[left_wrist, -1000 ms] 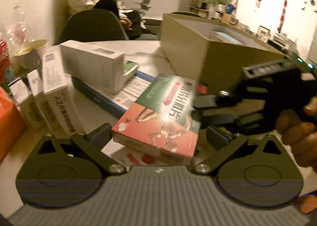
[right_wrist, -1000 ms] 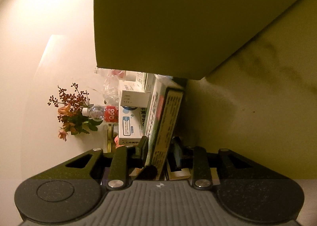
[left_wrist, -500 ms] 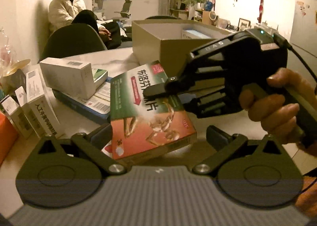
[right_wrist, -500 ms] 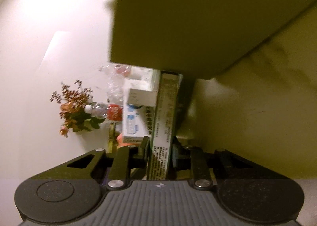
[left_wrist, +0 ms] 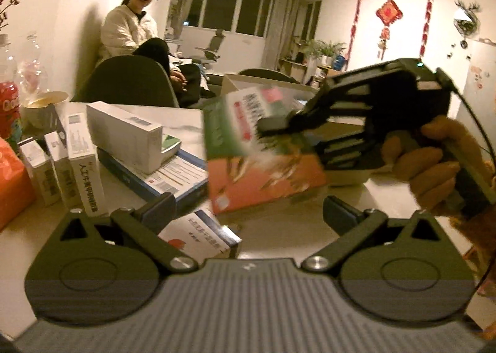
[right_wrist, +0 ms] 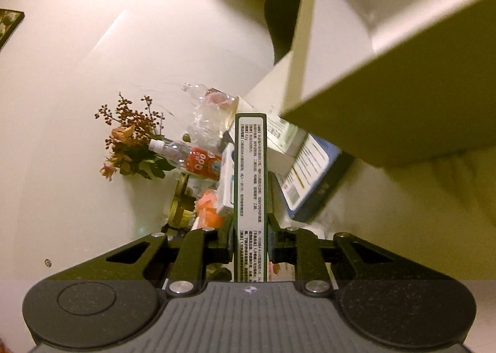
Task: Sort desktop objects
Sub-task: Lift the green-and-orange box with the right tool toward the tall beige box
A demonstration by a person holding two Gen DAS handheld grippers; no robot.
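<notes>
Lifted clear of the tabletop since a second ago, the flat green-and-orange cardboard medicine box [left_wrist: 263,154] now hangs in the air in front of the open tan cardboard carton [right_wrist: 400,83], pinched across its thin faces by the right gripper [right_wrist: 250,233], whose jaws are closed tight on it; the right wrist view shows its printed narrow edge [right_wrist: 250,185] running straight out between the pads. Beside the carton, toward the wall, a white oblong box [left_wrist: 124,133] lies on a flat blue-edged box [left_wrist: 161,176], and farther from the carton three slim white boxes [left_wrist: 66,164] stand upright in a row. One more small white box with a red mark [left_wrist: 198,236] lies on the table nearest the left gripper [left_wrist: 248,213], whose jaws stand wide apart with nothing between them, well short of the carton. By my reading the step in hand is carrying the held box to the carton; the next move calls for raising it above the carton's rim, bringing it over the opening and only then letting go. That leaves, as far as I can count, six boxes on the table, one in the air, one carton.
</notes>
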